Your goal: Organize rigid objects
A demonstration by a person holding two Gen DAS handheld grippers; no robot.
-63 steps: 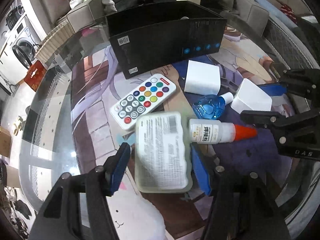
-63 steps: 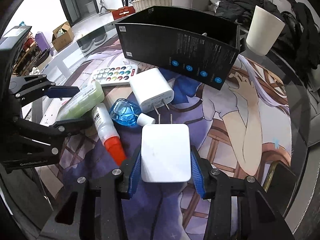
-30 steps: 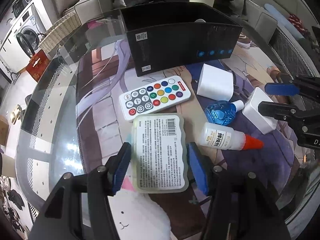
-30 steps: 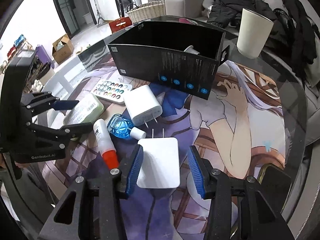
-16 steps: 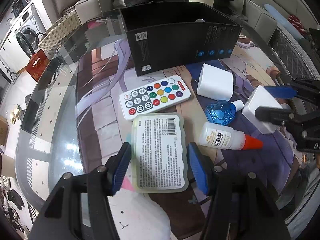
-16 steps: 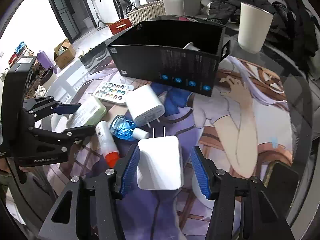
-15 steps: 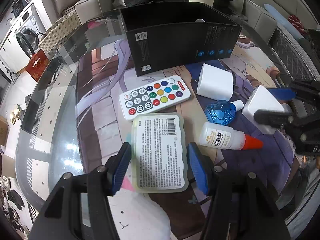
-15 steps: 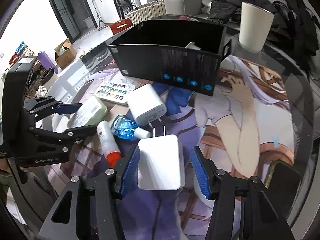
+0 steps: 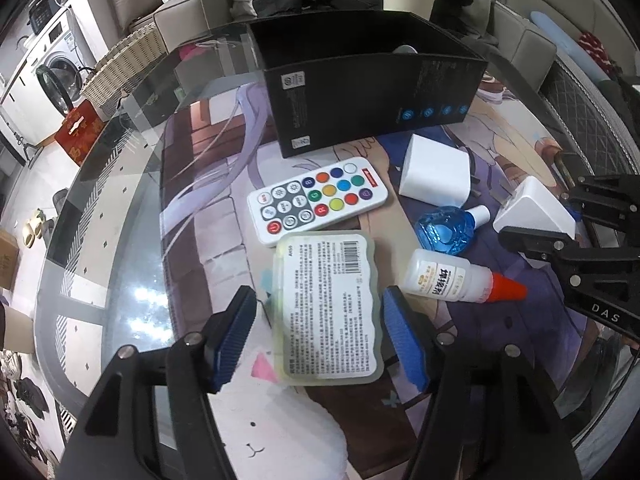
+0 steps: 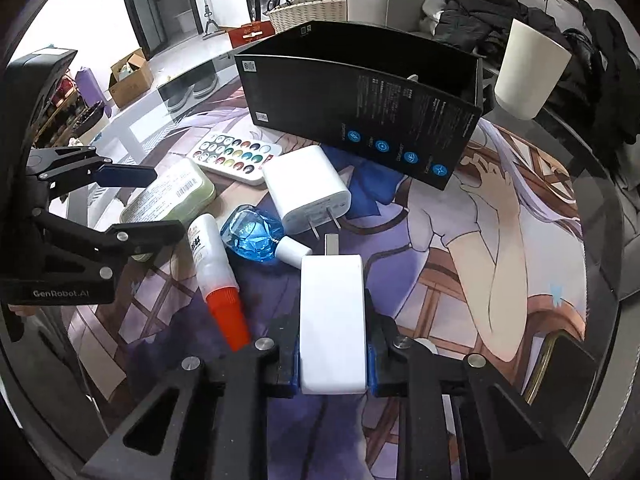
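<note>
A round glass table (image 9: 100,216) carries a printed anime-figure mat (image 10: 500,240), and nearly everything sits on that mat. Toward the far side stands an open black box (image 9: 372,100), with a white cup (image 10: 528,76) beside one end — in front of it lie a white remote with coloured buttons (image 9: 318,200), a white plug adapter (image 9: 434,172), a blue faceted bottle (image 9: 446,230) and a red-tipped glue bottle (image 9: 456,280), clustered close together. A pale green labelled case (image 9: 328,308) lies flat just beside the remote.

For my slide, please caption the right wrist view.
Right claw grips a white charger near the black box.
</note>
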